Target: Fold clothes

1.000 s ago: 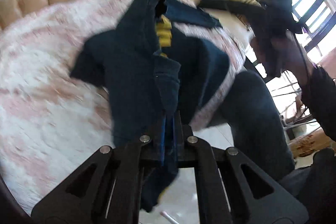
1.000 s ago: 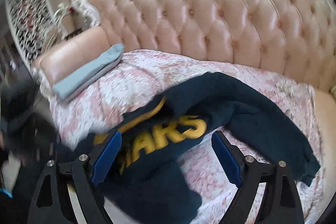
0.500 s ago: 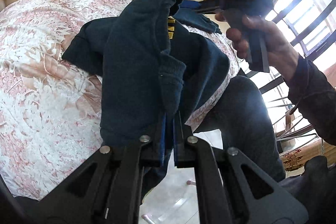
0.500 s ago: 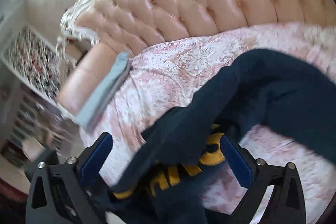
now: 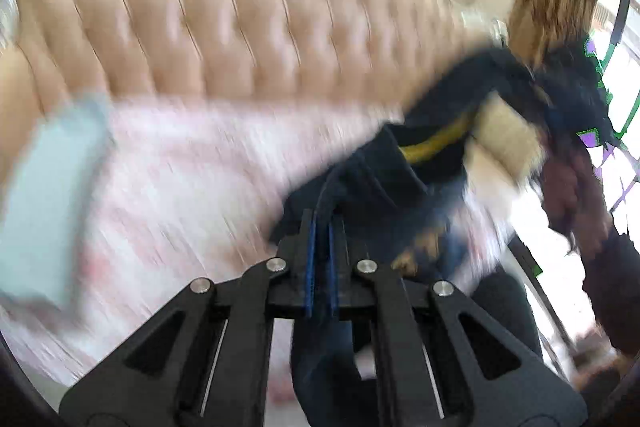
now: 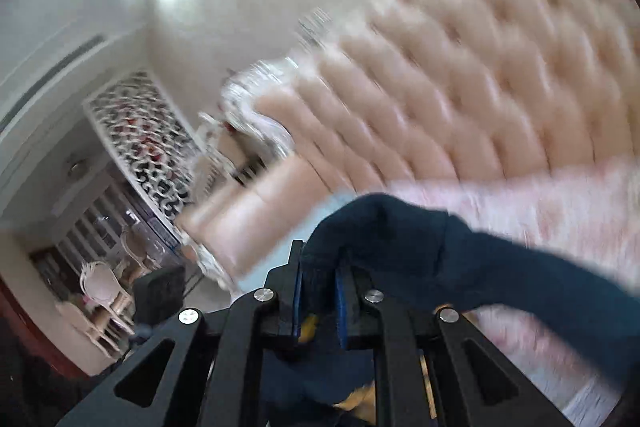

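The black two-finger left gripper point(image 5: 321, 223) is clamped on dark navy cloth point(image 5: 376, 187), while the matching right gripper point(image 6: 320, 263) is closing its jaws on the cloth.

Each wrist camera looks forward from close behind its tongs, over dark cloth, sharing the tufted headboard point(image 5: 240, 27) and pink bedspread point(image 6: 560, 211) beyond.

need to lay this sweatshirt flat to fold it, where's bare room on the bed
The pink floral bedspread is bare between the tufted headboard and the folded light-blue cloth at its left edge. It is crowded on the right, where the navy sweatshirt hangs between both grippers, near the beige pillow.
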### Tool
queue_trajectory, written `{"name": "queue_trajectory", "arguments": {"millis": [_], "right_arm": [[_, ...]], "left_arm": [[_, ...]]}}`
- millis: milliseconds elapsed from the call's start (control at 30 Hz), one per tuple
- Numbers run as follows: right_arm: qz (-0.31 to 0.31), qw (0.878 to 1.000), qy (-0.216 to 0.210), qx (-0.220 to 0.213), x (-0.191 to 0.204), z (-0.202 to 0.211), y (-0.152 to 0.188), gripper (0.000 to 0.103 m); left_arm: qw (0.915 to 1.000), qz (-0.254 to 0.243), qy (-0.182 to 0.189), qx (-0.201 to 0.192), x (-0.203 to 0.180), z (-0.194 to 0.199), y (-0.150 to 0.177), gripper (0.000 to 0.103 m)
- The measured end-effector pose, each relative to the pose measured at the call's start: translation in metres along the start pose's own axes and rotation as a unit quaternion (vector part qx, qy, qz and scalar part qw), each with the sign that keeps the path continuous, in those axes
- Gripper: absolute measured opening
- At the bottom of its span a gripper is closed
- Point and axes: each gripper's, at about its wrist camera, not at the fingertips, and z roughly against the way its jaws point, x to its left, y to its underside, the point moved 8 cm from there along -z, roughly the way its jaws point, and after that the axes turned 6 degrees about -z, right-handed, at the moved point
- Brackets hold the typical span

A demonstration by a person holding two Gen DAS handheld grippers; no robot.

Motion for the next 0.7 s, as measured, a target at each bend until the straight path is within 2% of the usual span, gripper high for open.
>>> {"name": "queue_trajectory", "arguments": {"millis": [100, 167, 267, 367, 467, 533, 600, 700], "right_arm": [[0.044, 0.998, 0.001, -0.05, 0.039, 0.023, -0.033, 0.013], [0.066, 0.995, 0.024, -0.068, 0.052, 0.029, -0.043, 0.013], [0.022, 0.997, 0.05, -0.054, 0.029, 0.025, -0.025, 0.013], [-0.05, 0.996, 0.079, -0.011, -0.021, 0.007, 0.019, 0.013], [-0.11, 0.987, 0.109, 0.032, -0.068, -0.009, 0.07, 0.013], [-0.14, 0.981, 0.124, 0.046, -0.09, -0.016, 0.098, 0.013], [-0.162, 0.975, 0.136, 0.061, -0.109, -0.019, 0.124, 0.013], [-0.16, 0.971, 0.159, 0.082, -0.124, -0.016, 0.153, 0.016]], "left_arm": [[0.9961, -0.023, -0.026, -0.081, -0.009, 0.036, -0.059, 0.007], [0.9945, -0.039, -0.038, -0.089, -0.013, 0.038, -0.073, 0.007], [0.9983, -0.009, -0.033, -0.047, -0.001, 0.005, -0.056, 0.007], [0.9993, 0.018, -0.028, 0.017, 0.01, -0.039, -0.016, 0.007], [0.9963, 0.047, -0.026, 0.068, 0.017, -0.068, 0.023, 0.008], [0.9929, 0.076, -0.019, 0.089, 0.021, -0.076, 0.047, 0.018], [0.9902, 0.091, -0.033, 0.101, 0.025, -0.074, 0.067, 0.063], [0.9926, 0.067, -0.039, 0.093, 0.021, -0.06, 0.086, 0.066]]}}
